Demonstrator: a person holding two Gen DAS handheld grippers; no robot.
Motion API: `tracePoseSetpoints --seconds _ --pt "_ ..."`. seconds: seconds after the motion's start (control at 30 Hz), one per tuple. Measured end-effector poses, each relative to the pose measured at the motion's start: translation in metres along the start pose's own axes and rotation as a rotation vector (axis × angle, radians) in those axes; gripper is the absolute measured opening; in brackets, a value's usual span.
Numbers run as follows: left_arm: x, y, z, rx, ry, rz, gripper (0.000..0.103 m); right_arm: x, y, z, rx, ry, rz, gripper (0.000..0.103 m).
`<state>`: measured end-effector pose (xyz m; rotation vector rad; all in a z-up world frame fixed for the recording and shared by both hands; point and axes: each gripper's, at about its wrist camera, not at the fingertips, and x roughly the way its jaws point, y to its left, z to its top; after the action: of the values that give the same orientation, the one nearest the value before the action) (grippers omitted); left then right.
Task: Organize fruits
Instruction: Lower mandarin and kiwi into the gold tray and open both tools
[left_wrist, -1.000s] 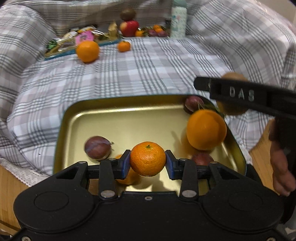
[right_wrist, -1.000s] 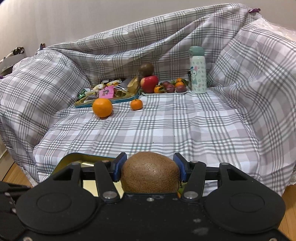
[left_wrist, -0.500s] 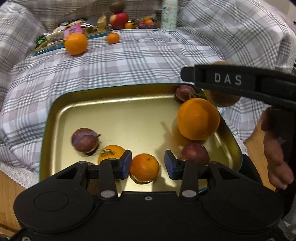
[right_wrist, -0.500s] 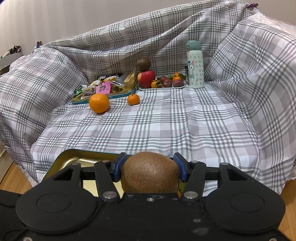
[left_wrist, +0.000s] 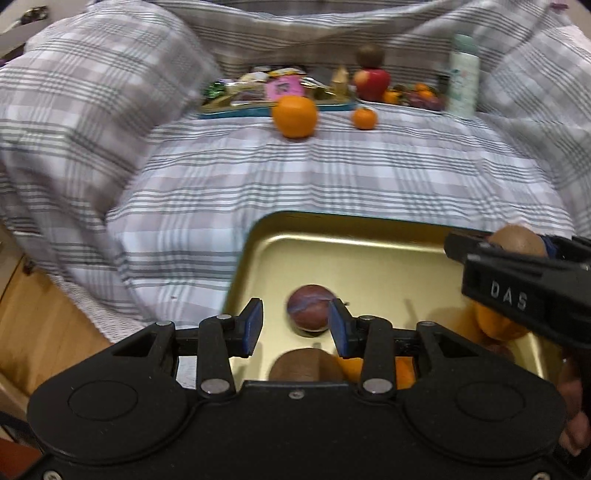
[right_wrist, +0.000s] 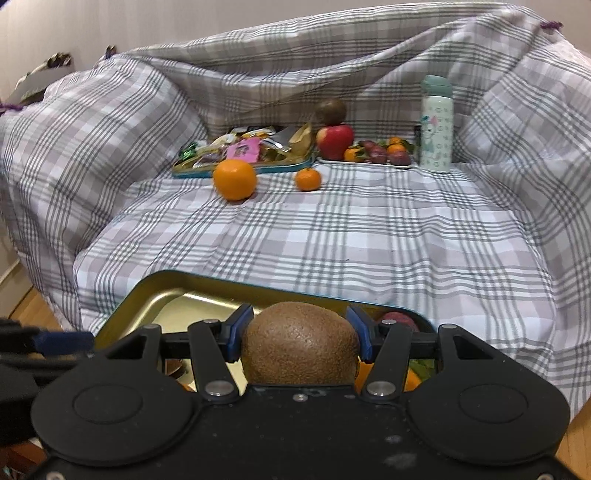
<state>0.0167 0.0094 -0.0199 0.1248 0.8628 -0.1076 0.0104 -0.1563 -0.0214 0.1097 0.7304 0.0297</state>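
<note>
A brown kiwi (right_wrist: 301, 341) is gripped across its middle by the right claw (right_wrist: 300, 339), held just above the gold tray (right_wrist: 147, 291) at the near edge of the plaid-covered sofa (right_wrist: 332, 236). The left claw (left_wrist: 295, 326) is held apart with nothing between its pads; a purple plum (left_wrist: 312, 308) lies in the tray beyond them.

The kiwi is judged light, soft-fleshed and easily bruised, with a fuzzy skin that gives good friction, so only gentle pressure across the widest part is called for. The plum is judged smoother and likelier to roll. An orange (right_wrist: 235, 179) and a mandarin (right_wrist: 307, 179) are seen loose on the far cloth; both are judged firm and round, best taken across the equator.
</note>
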Motion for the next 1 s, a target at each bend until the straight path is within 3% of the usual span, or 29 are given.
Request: tracePoseSetpoints --seconds 0.43,0.73,1.0 --pt "0.007 0.006 -0.009 -0.045 0.045 0.013 0.048 0.029 0.018 -0.021 -0.057 0.079 -0.006 0.058" --pt "0.007 0.007 -0.01 -0.053 0.054 0.01 0.048 0.03 0.027 -0.028 -0.128 0.07 -0.017 0.056" --pt "0.007 0.007 -0.009 -0.055 0.052 0.013 0.048 0.028 0.023 -0.027 -0.113 0.076 -0.019 0.056"
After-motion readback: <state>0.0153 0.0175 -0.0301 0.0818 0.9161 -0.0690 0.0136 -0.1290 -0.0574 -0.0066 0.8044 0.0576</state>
